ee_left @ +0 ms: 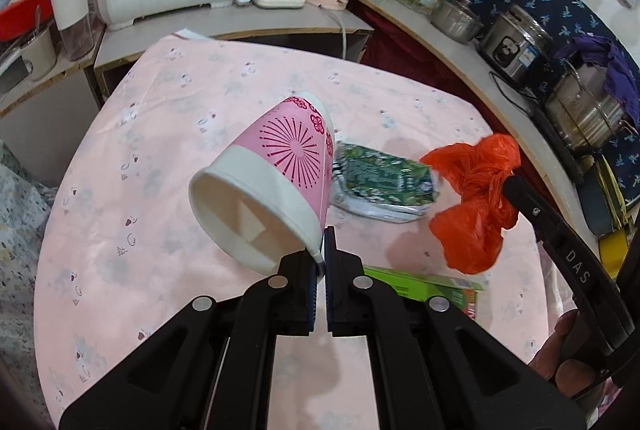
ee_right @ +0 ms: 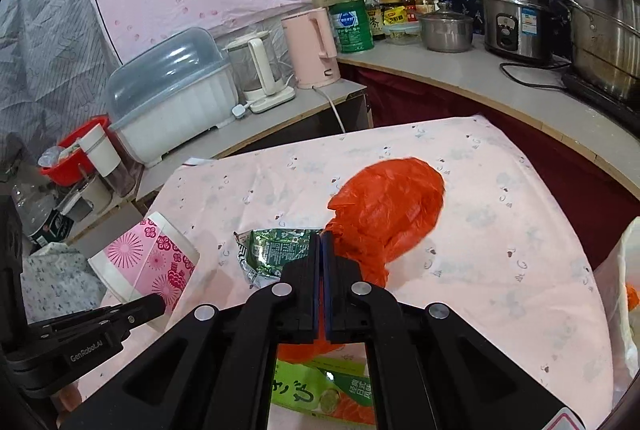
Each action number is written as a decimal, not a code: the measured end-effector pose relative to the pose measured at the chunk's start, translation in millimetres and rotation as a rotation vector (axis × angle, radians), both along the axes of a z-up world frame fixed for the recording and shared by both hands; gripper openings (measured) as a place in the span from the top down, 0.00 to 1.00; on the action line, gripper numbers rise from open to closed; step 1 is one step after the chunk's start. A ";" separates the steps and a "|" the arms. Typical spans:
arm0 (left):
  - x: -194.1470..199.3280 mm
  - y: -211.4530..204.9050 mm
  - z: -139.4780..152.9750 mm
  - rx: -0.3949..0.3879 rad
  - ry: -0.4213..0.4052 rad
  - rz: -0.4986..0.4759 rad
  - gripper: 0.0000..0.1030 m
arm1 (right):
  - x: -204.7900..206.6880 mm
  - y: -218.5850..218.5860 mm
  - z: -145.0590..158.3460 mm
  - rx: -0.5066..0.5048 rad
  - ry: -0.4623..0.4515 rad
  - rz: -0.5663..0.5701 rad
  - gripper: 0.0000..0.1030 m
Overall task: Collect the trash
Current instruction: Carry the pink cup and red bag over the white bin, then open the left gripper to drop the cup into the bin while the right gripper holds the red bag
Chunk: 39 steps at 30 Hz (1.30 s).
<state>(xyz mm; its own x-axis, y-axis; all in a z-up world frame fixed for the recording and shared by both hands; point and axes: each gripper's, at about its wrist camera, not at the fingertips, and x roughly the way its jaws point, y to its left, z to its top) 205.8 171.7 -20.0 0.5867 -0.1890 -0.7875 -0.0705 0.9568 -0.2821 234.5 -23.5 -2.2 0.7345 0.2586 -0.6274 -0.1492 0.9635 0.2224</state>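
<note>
With the left gripper pinching the rim of the pink paper cup at frame centre and the right gripper clamped on the orange plastic bag, both loads should be carried level, clear of the green wrapper lying on the tablecloth between them.

The left gripper is pinching the rim of a pink-and-white paper cup, which is tilting up toward eleven o'clock, its open mouth facing the camera, above the pink tablecloth. At two o'clock from the cup, a crumpled green wrapper is lying on the cloth. Toward three o'clock, the right gripper is clamping a knotted orange plastic bag. A green packet is showing just beyond the left gripper's right finger.
</note>
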 end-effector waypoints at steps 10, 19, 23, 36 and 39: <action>-26.4 -67.6 39.0 0.032 -0.077 -0.112 0.98 | -43.7 -61.5 33.3 0.033 -0.069 -0.094 0.99; -47.7 -151.3 62.3 0.064 -0.125 -0.258 0.98 | -88.3 -136.7 46.4 0.060 -0.109 -0.210 0.99; -56.5 -191.4 68.6 0.075 -0.136 -0.330 0.97 | -108.8 -173.4 48.2 0.072 -0.122 -0.273 0.99; -80.8 -320.8 68.3 0.117 -0.141 -0.554 0.97 | -169.3 -289.4 33.9 0.099 -0.127 -0.486 0.99; -84.6 -344.4 65.1 0.129 -0.138 -0.593 0.97 | -175.3 -307.8 29.3 0.109 -0.123 -0.518 0.99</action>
<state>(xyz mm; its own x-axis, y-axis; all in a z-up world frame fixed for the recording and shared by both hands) 121.2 -172.7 45.1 0.5089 -0.4225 -0.7500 0.5125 0.8487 -0.1303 59.2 -331.3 27.1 0.8492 -0.0982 -0.5189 0.3083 0.8899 0.3361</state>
